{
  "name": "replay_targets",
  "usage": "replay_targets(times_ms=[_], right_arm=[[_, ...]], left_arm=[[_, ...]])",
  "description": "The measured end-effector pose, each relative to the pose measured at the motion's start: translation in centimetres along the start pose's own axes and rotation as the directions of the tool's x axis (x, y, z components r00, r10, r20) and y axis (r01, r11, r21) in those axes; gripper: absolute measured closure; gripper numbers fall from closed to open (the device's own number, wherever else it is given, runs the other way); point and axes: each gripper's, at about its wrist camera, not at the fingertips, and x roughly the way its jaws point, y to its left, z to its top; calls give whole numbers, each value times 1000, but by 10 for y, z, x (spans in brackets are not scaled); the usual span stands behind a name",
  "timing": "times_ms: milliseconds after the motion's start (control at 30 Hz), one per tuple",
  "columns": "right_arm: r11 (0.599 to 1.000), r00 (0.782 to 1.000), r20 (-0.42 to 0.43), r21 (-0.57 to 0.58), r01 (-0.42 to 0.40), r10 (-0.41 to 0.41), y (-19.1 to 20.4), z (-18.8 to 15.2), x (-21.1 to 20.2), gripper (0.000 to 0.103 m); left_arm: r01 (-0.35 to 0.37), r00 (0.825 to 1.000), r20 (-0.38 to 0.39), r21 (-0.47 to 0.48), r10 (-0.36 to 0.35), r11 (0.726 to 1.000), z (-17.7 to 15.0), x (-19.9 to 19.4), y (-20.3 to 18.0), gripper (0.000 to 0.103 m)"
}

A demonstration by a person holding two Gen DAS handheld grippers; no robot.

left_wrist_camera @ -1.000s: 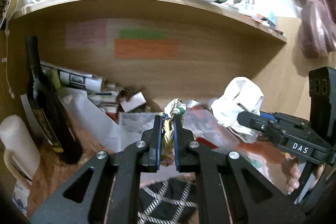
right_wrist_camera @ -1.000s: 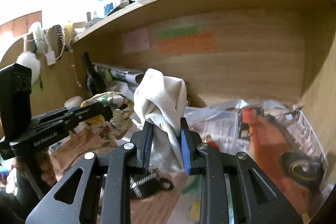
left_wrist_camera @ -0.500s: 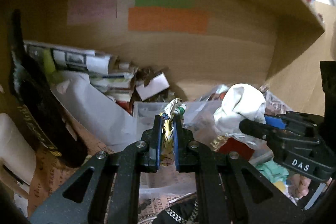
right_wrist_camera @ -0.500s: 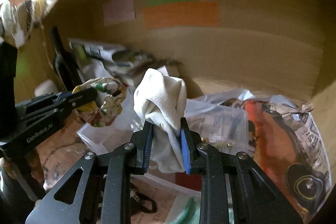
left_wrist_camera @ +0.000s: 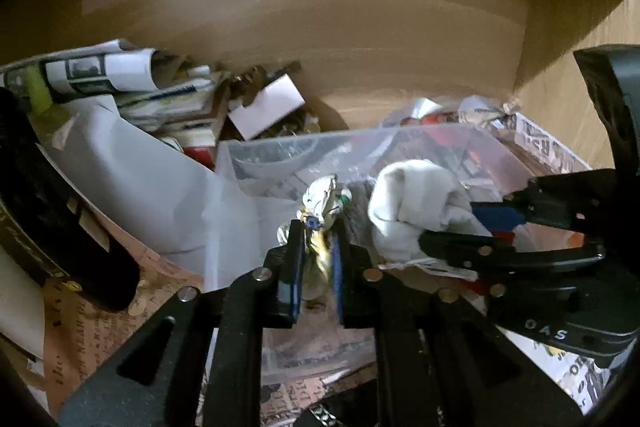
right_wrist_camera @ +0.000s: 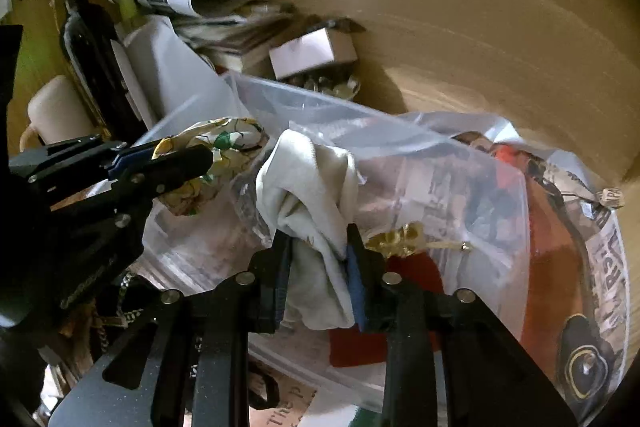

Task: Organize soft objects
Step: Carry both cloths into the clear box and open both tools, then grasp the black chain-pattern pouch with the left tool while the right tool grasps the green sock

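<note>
My left gripper [left_wrist_camera: 316, 243] is shut on a yellow-and-white patterned cloth [left_wrist_camera: 322, 219] and holds it over a clear plastic bin [left_wrist_camera: 304, 147]. The cloth shows bunched in the right wrist view [right_wrist_camera: 216, 155], with the left gripper [right_wrist_camera: 200, 155] beside it. My right gripper [right_wrist_camera: 318, 247] is shut on a white cloth [right_wrist_camera: 312, 187], also over the bin [right_wrist_camera: 400, 139]. In the left wrist view the white cloth [left_wrist_camera: 412, 203] hangs just right of the patterned one, with the right gripper [left_wrist_camera: 452, 223] behind it.
A dark wine bottle [right_wrist_camera: 92, 47] stands at the left by a cream mug [right_wrist_camera: 56, 111]. Rolled papers [left_wrist_camera: 120, 71] and a small box [left_wrist_camera: 266, 103] lie against the wooden back wall [left_wrist_camera: 360, 27]. Newspaper [right_wrist_camera: 600, 247] lines the shelf at the right.
Both grippers have moved forward and down into the shelf recess, carrying their cloths over the clear bin. The two cloths now sit closer together.
</note>
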Motion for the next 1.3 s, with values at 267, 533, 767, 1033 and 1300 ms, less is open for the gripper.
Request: replay_targets(times_ms=[267,533,767,1033,1300], right_arm=[[1000,1000,13,9,-9,9,-1,-2,-5,61],[1000,992,125,15,-1,-1,0,-3,-43,47],[999,958,286,30,22,-29,2,-18,-104,25],[995,932,354,85,50,-77,-8,-50,-135,19],[989,961,260,132,66,-98,-18,-91,-117,18]], left_arm=[[31,999,23,-14,-30,999,-3,-15,1,63],[42,990,133,-27,-38,999,-2,-64,1,36],[10,979,203,-23,-5,1000,-16,-104,2,1],[34,990,137,-35,-29,999,-43,-106,3,0],[46,999,20,-38,-45,998,-75,-80,-5,0]])
